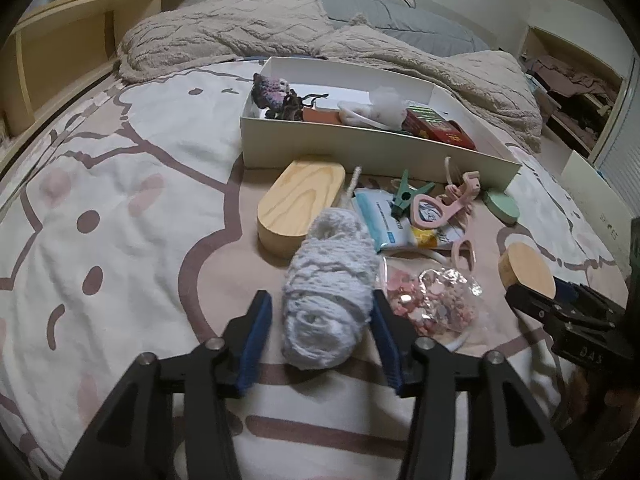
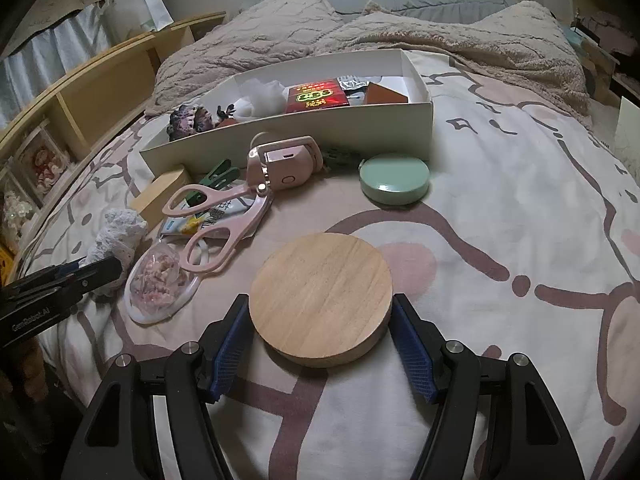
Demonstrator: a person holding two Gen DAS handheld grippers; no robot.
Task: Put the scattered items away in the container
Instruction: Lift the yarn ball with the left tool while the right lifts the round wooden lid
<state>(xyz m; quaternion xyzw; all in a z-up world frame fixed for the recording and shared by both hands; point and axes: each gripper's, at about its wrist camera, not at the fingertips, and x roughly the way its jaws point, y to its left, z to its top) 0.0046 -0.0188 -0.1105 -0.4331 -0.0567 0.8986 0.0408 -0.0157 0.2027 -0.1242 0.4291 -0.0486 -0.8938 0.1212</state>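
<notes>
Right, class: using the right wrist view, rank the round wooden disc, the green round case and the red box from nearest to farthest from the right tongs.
1. Round wooden disc: on the bedspread, directly between the right tongs.
2. Green round case: further up the bed, slightly right, just in front of the white container.
3. Red box: inside the container, farthest.

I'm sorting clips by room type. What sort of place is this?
Most likely a bedroom: the items lie on a cartoon-print bedsheet, with a rumpled beige fleece blanket and grey pillow behind.
</notes>
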